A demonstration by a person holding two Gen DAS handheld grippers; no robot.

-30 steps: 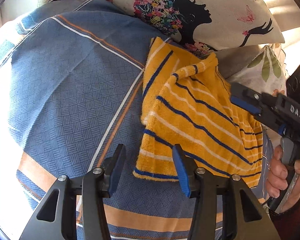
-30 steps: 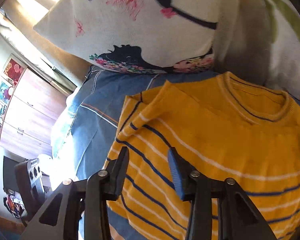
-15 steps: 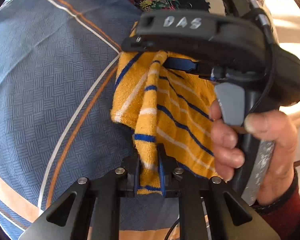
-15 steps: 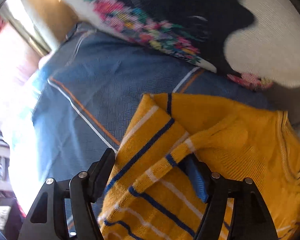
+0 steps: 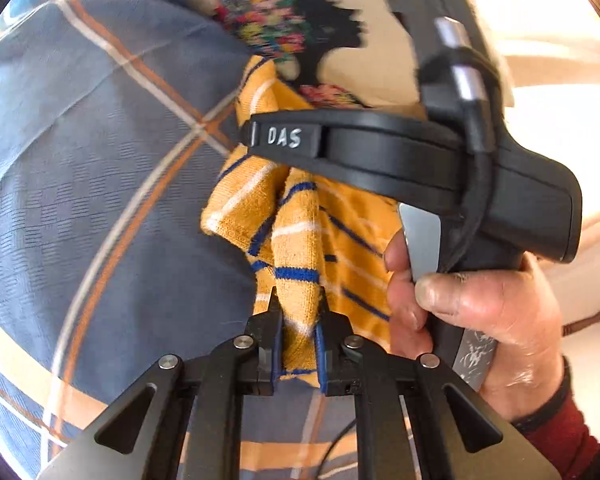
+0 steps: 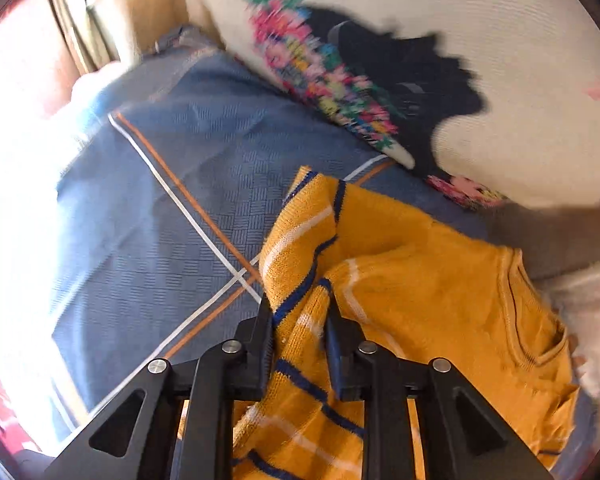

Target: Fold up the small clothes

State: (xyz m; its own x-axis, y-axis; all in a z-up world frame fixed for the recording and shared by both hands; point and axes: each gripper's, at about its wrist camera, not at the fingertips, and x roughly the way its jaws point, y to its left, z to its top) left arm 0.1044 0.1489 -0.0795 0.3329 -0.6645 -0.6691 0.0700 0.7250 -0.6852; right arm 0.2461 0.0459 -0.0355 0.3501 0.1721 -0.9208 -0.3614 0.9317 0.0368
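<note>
A small yellow sweater (image 5: 300, 240) with blue and white stripes lies on a blue checked bedsheet (image 5: 100, 160). My left gripper (image 5: 298, 312) is shut on the sweater's lower hem corner and lifts it. My right gripper (image 6: 298, 312) is shut on a bunched fold of the sweater (image 6: 420, 292) near its sleeve edge. In the left wrist view the right gripper's black body (image 5: 420, 160) crosses above the sweater, held by a hand (image 5: 480, 312). The collar (image 6: 540, 320) shows at the right.
A white pillow (image 6: 460, 40) printed with a black silhouette and flowers leans at the head of the bed, also in the left wrist view (image 5: 320, 20). The sheet (image 6: 160, 200) has orange and white stripes. Bright sunlight washes out the left edge.
Both grippers went from open to shut on the sweater. The right gripper came in over the sweater and closed on a fold; the left one lifts the hem corner.
</note>
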